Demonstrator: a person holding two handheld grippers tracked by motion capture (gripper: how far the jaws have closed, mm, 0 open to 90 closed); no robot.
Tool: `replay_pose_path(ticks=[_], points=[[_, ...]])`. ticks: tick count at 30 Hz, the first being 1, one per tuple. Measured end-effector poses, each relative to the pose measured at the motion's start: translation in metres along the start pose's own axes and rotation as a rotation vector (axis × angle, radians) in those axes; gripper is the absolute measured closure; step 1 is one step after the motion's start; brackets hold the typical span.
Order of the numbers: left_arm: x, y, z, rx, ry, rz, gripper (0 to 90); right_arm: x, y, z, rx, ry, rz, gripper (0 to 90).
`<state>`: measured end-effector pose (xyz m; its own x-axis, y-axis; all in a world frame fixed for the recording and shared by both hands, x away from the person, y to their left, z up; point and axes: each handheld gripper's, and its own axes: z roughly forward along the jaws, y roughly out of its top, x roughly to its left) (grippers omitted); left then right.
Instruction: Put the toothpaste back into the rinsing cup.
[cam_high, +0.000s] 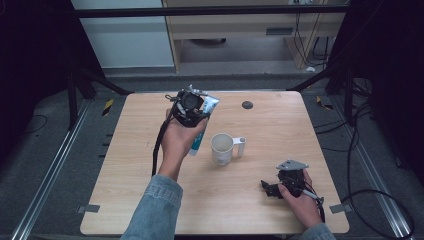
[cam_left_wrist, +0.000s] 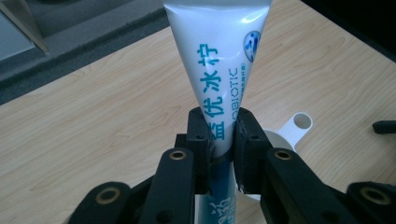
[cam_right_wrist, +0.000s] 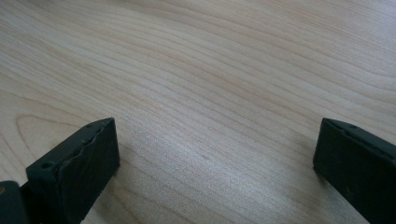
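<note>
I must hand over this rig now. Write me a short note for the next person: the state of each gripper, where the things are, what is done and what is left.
Left gripper: shut on the tube, lifted off the table, just left of the mug.
Right gripper: open, nothing between its jaws, low over bare table at the near right corner.
Mug: upright at mid table, handle to the right; I cannot see anything inside it.
Done: tube picked up.
Left: probably put the tube into the mug, then let go. The right gripper could steady the mug.
</note>
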<state>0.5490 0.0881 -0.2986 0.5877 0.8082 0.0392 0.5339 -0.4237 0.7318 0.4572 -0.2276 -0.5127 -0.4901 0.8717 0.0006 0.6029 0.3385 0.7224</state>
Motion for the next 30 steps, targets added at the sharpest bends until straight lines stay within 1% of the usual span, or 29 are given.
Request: replay_pose_path(ticks=[5, 7, 10, 14, 15, 18, 22, 23, 24, 30], points=[[-0.004, 0.003, -0.004, -0.053, 0.010, -0.005, 78.3, 0.000, 0.000, 0.000, 0.000, -0.003, -0.005, 0.6], [-0.006, 0.006, -0.005, -0.068, 0.008, -0.006, 78.3, 0.000, 0.000, 0.000, 0.001, -0.003, -0.005, 0.5], [-0.012, 0.010, -0.005, -0.085, 0.012, 0.002, 78.3, 0.000, 0.000, 0.000, 0.000, -0.003, -0.005, 0.6], [-0.014, 0.013, -0.006, -0.104, 0.025, 0.005, 78.3, 0.000, 0.000, 0.000, 0.000, -0.003, -0.004, 0.5], [-0.016, 0.015, -0.007, -0.122, 0.035, 0.000, 78.3, 0.000, 0.000, 0.000, 0.000, -0.003, -0.004, 0.6], [-0.020, 0.018, -0.011, -0.140, 0.051, 0.005, 78.3, 0.000, 0.000, 0.000, 0.001, -0.002, -0.002, 0.6], [-0.024, 0.022, -0.011, -0.141, 0.042, 0.005, 78.3, 0.000, 0.000, 0.000, 0.002, -0.001, -0.007, 0.6], [-0.027, 0.024, -0.011, -0.146, 0.043, 0.014, 78.3, 0.000, 0.000, 0.000, 0.002, -0.001, -0.007, 0.6], [-0.029, 0.025, -0.011, -0.150, 0.037, 0.007, 78.3, 0.000, 0.000, 0.000, 0.002, 0.000, -0.007, 0.5], [-0.035, 0.030, -0.007, -0.178, 0.038, 0.011, 78.3, 0.000, 0.000, 0.000, 0.001, -0.001, -0.007, 0.6]])
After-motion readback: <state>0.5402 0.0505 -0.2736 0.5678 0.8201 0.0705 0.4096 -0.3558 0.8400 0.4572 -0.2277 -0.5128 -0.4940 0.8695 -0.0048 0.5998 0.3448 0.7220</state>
